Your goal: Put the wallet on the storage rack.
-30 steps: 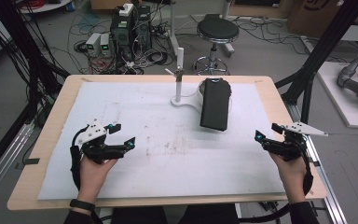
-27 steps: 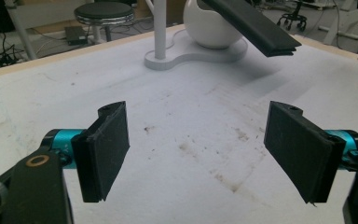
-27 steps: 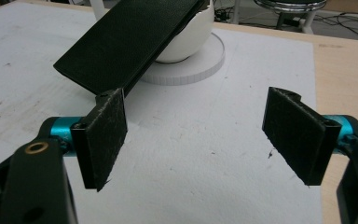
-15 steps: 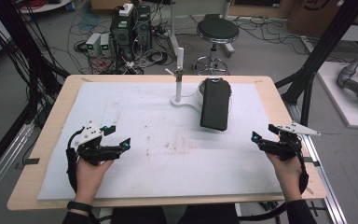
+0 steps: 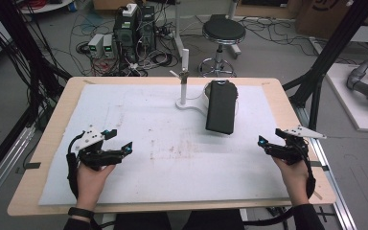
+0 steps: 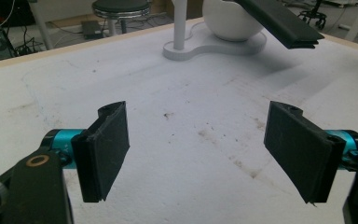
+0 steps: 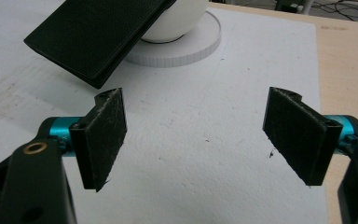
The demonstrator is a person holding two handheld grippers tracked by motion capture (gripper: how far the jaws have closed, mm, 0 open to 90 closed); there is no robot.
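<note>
While both tools sit low at the near edge of the surface [image 5: 124, 96], neither has anything between its jaws. The left tool [image 5: 117, 143] is spread wide, its two black pads [image 6: 105, 149] well apart over bare white mat; the right tool [image 5: 263, 143] is spread just as wide, pads [image 7: 103, 135] empty. Farther out, toward the far middle of the mat, a flat black case [image 5: 221, 106] lies tilted, its far end propped on a white round bowl [image 6: 228, 21] and its near end overhanging the mat. That bowl sits on a white base [image 5: 191, 103] that also carries a slim upright post [image 5: 184, 76]. Both tools are well apart from the case, the right one somewhat nearer. Judging from this, the work has barely started: nothing is gripped or touched, and the whole reach, grasp and handling of the case is left to do.
</note>
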